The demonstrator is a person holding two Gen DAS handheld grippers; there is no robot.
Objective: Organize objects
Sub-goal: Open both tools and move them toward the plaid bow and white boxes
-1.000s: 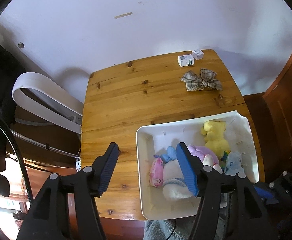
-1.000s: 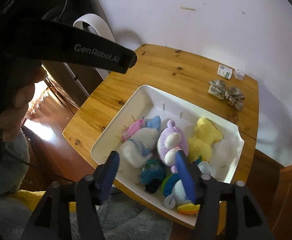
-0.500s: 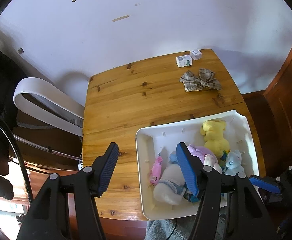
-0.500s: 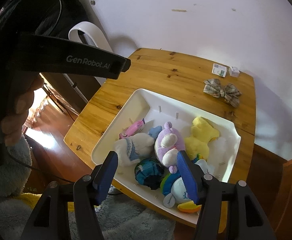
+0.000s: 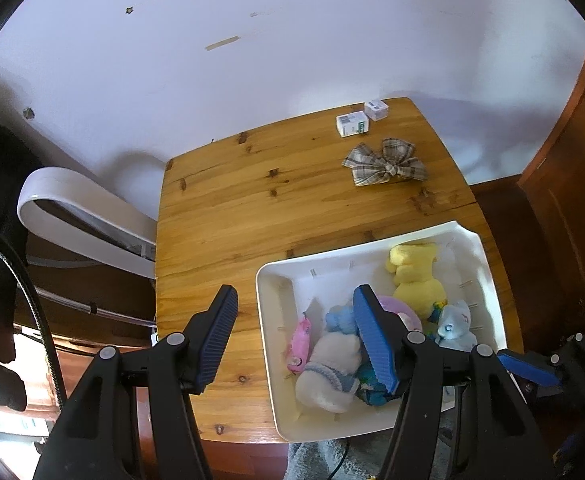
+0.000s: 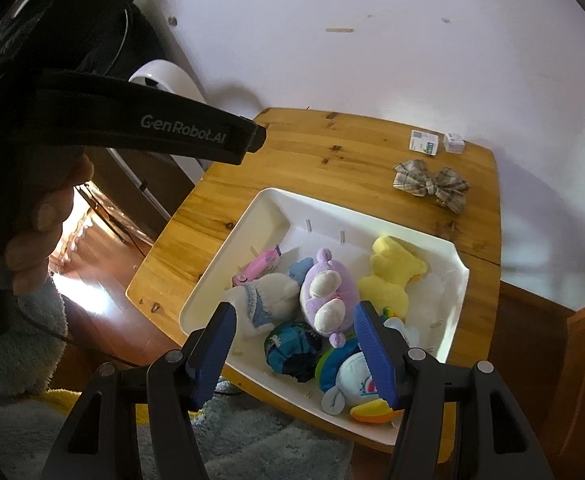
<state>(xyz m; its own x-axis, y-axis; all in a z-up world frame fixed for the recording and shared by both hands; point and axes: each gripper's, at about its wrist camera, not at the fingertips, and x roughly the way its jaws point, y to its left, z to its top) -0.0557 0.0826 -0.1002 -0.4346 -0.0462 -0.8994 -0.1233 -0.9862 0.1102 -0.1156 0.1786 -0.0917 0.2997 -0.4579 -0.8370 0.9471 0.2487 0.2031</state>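
- Over the near worktop edge [image 5: 228,216], both views have pulled back from a second ago; no toy moved, sorting not started.
- Left tool [image 5: 296,336] and right tool [image 6: 292,348]: jaws part-open, empty.
- White plastic tray [image 6: 252,220] at 5 o'clock holds plush: purple [image 6: 328,288], yellow [image 6: 392,276], white-blue [image 6: 268,300], pink [image 6: 258,266].
- Plaid fabric bow [image 5: 386,162] lies outside it at 1 o'clock.

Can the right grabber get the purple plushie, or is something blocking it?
Probably yes. The purple plushie lies on top of the pile in the white tray, nothing covering it, and the right gripper hangs open just above. Its neighbours are snug, so they might get nudged.
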